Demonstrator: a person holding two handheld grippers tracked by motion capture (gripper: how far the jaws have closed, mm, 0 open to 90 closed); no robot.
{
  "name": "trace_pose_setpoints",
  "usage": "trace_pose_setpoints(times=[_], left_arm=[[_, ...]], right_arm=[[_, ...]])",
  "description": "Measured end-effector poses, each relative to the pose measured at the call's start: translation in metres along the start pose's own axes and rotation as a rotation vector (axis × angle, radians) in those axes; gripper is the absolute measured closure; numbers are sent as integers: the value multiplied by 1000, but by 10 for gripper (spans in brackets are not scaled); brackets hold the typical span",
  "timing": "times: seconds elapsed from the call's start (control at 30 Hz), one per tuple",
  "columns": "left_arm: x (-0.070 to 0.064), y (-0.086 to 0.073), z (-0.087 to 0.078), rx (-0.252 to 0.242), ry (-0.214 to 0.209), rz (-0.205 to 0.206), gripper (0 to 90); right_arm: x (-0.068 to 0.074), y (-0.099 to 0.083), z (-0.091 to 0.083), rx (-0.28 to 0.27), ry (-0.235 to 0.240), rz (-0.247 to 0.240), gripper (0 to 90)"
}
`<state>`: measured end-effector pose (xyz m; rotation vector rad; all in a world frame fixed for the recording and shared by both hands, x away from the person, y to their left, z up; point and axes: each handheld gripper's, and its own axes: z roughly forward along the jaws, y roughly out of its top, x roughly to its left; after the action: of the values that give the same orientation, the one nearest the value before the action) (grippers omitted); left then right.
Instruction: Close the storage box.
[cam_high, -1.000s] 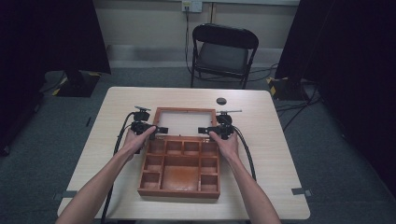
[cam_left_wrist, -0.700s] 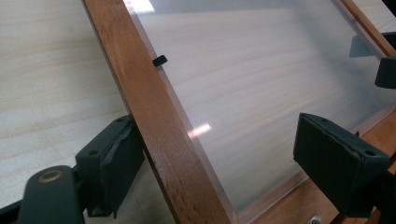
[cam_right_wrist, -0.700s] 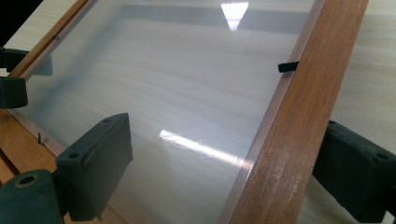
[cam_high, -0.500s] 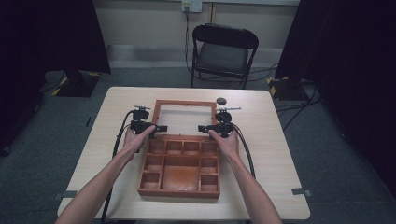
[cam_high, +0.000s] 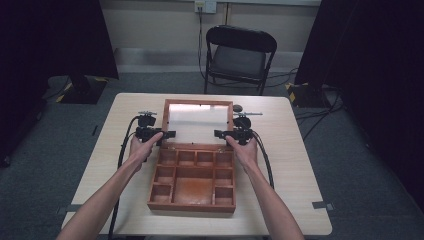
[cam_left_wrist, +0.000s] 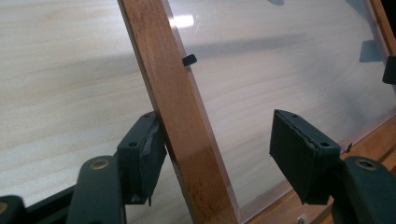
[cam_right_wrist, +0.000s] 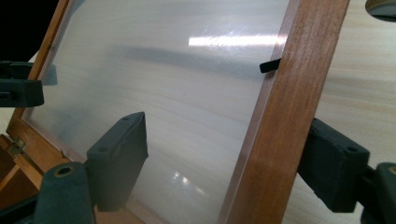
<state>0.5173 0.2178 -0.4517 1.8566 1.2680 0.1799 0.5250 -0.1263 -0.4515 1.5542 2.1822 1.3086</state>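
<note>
Lid (cam_high: 199, 121) tipped further back since the earlier frame, now leaning away behind the wooden box (cam_high: 192, 179). My left gripper (cam_left_wrist: 212, 158) straddles its left frame rail, outer pad touching, jaws wide. My right gripper (cam_right_wrist: 224, 163) straddles the right rail, also open, nothing clamped. Box compartments look empty.

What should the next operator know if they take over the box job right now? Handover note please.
Left gripper: open, jaws straddling the left side rail of the lid, one pad against it.
Right gripper: open, jaws straddling the lid's right rail, outer pad close to or touching it.
Wooden box: mid-table, compartments exposed. The hinged lid with clear pane is raised and tilted away from the person.
Done: lid lifted off the box.
Left: probably swing it fully open, or close it. Neither gripper clamps it, so support it.
</note>
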Motion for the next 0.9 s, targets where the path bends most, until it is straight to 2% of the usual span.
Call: trace_pose_setpoints(times=[0.1,0.27,0.4,0.53,0.67,0.9], left_arm=[[-4,1,-3,-10,20,28,358],[-4,3,-10,-27,-10,17,358],[-8,4,-14,-36,-5,28,356],[-10,5,-19,-46,-13,35,352],[-12,5,-22,-50,-15,44,340],[-16,6,-29,-62,-14,65,340]], right_arm=[[3,2,-4,-11,0,-4,209],[7,4,-11,-32,11,4,196],[14,6,-14,-37,1,-6,137],[26,7,-14,-24,-65,-13,88],[27,9,-17,-31,-42,2,89],[27,7,-26,-58,-15,-4,122]])
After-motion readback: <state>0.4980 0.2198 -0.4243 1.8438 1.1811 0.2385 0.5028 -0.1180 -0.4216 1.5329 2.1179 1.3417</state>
